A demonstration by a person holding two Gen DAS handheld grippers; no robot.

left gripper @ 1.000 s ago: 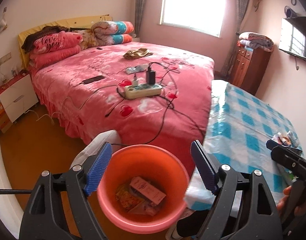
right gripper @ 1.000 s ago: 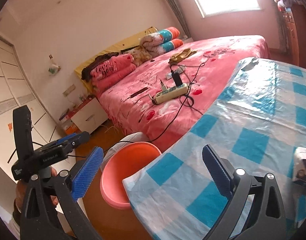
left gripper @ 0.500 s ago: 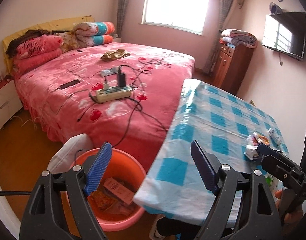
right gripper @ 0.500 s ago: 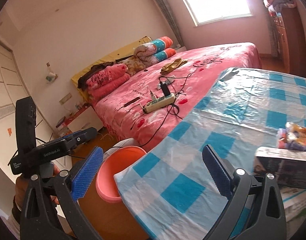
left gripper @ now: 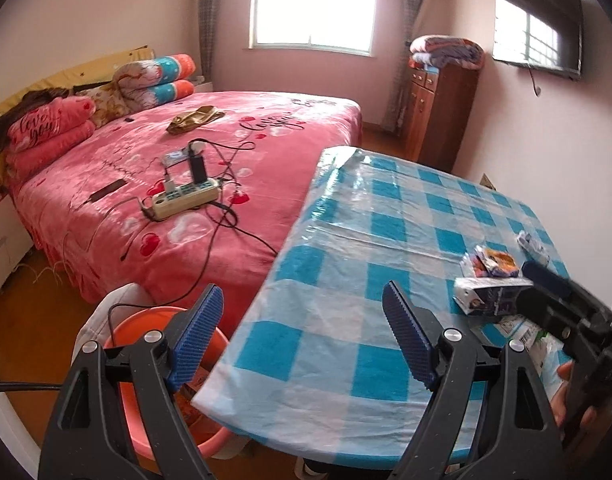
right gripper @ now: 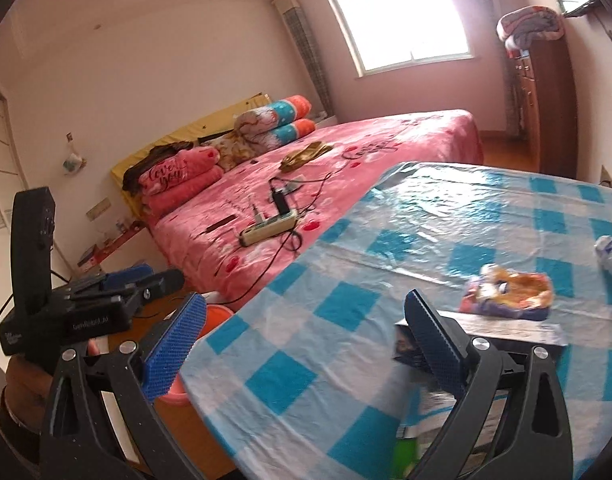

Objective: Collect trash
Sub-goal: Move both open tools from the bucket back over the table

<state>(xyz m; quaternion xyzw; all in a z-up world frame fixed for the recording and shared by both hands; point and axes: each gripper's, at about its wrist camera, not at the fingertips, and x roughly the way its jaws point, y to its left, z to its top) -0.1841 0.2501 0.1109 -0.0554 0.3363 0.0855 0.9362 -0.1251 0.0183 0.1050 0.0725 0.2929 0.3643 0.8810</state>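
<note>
My left gripper (left gripper: 301, 300) is open and empty over the near corner of the blue checked table (left gripper: 346, 344). The orange bucket (left gripper: 129, 328) stands on the floor at lower left, part hidden behind the left finger, with wrappers inside. My right gripper (right gripper: 306, 300) is also open with nothing between its fingers. On the table lie a colourful snack wrapper (right gripper: 510, 290), a dark carton (right gripper: 518, 332) just behind the right finger, and a crumpled clear plastic piece (right gripper: 610, 254). The left wrist view shows the same wrapper (left gripper: 492, 260) and carton (left gripper: 486, 300).
A pink bed (left gripper: 225, 152) with a power strip (left gripper: 185, 200) and cables runs along the table's left side. A wooden cabinet (left gripper: 442, 112) stands by the far wall, a white nightstand (left gripper: 1, 248) at far left. A green-and-white packet (left gripper: 542, 348) lies at the table's near right.
Both grippers have swung right, from above the bucket toward the table. The bucket slid to the lower left of the views and the trash on the table came into sight.
</note>
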